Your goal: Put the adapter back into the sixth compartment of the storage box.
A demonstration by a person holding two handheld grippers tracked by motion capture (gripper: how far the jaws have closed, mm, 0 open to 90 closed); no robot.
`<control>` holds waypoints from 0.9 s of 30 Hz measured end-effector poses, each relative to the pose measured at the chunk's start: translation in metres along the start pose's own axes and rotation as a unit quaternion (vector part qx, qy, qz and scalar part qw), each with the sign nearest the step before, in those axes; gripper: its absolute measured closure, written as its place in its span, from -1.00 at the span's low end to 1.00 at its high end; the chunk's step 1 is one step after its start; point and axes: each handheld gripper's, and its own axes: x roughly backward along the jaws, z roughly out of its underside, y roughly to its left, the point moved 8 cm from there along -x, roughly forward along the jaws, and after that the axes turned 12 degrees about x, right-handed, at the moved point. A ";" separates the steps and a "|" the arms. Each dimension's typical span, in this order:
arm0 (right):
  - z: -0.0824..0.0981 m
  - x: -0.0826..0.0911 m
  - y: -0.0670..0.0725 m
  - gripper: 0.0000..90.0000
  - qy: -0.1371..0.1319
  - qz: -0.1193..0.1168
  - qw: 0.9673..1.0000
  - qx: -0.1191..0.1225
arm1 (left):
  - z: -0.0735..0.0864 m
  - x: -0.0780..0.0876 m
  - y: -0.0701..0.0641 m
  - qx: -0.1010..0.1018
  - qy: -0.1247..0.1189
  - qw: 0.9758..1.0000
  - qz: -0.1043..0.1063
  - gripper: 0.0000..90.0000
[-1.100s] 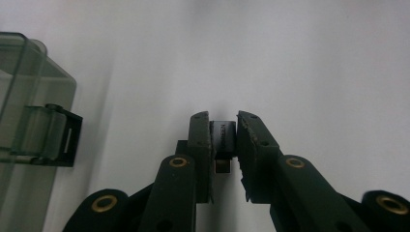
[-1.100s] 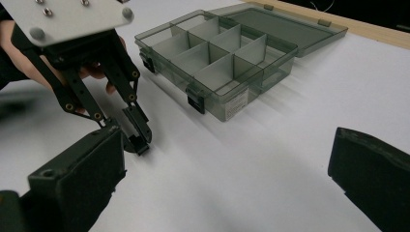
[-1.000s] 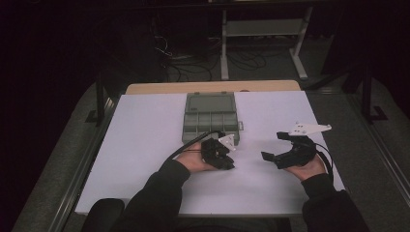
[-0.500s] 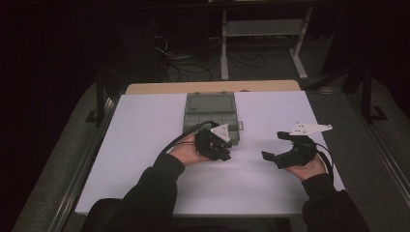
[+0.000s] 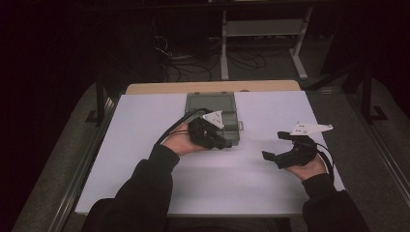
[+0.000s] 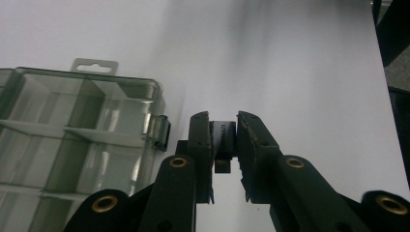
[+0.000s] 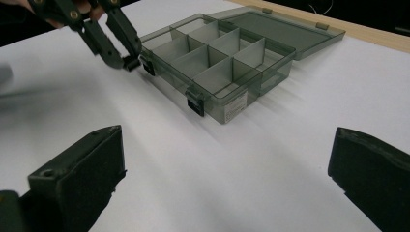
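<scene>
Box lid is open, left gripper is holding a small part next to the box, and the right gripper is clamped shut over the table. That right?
Not quite. The right gripper is open: the right gripper view shows its jaws spread wide over the white table. The rest holds: the box has its lid folded back, and the left gripper holds a small part beside the box.

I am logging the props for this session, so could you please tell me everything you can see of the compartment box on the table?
The compartment box is translucent smoky-grey plastic, divided by upright partitions into rectangular cells, all apparently empty. Its lid lies open flat behind it, hinged along the far edge. Two dark latches hang on the front wall, a hang tab sticks out from one end and a pale label sits on a side wall. It rests level on the white sheet, toward the far middle. The left gripper, pinching a small dark piece, sits at one front latch.
</scene>
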 end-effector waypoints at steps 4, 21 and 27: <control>0.000 0.000 0.000 -1.00 0.002 0.000 1.000 0.001 | -0.002 0.008 0.006 0.003 -0.004 1.000 -0.006 0.70; 0.001 -0.001 0.001 -1.00 0.002 -0.002 1.000 0.001 | 0.003 0.015 0.025 0.026 -0.009 1.000 -0.014 0.70; 0.000 -0.001 0.000 -1.00 0.001 -0.002 1.000 0.002 | 0.003 0.026 0.035 0.037 -0.027 0.999 -0.025 0.70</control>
